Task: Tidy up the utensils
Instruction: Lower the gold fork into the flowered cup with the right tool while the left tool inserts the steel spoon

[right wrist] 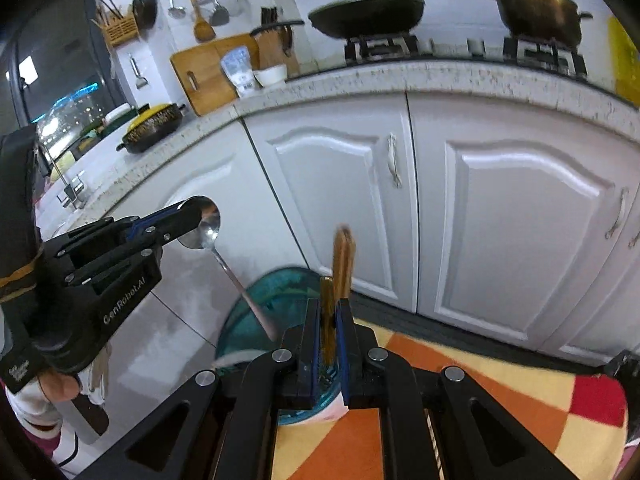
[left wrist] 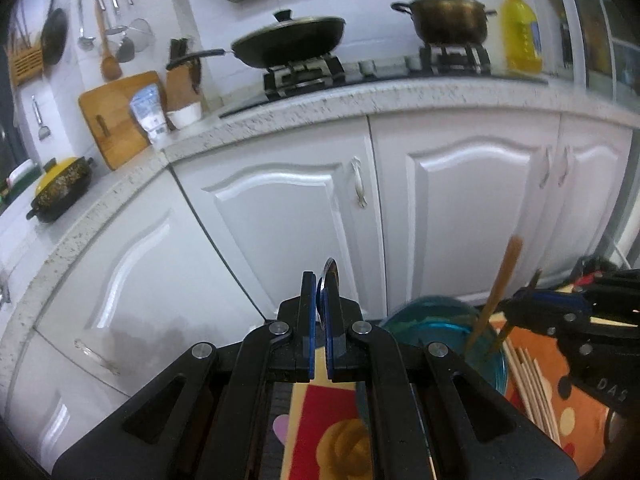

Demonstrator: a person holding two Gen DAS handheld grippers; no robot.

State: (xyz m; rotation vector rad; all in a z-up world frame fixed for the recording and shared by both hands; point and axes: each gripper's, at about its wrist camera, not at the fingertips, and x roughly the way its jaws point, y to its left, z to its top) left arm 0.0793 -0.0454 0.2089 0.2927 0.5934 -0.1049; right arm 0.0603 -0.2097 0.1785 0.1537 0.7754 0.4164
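My left gripper is shut on a metal spoon by its bowl, and the handle hangs down toward a blue glass bowl. In the left wrist view the spoon's bowl edge sticks up between the fingers. My right gripper is shut on a pair of wooden chopsticks and holds them upright over the blue bowl's rim. In the left wrist view the chopsticks slant down into the blue bowl, held by the right gripper.
Several more wooden chopsticks lie on a colourful mat beside the bowl. White cabinet doors stand close ahead under a speckled countertop with a stove, a wok and a pot.
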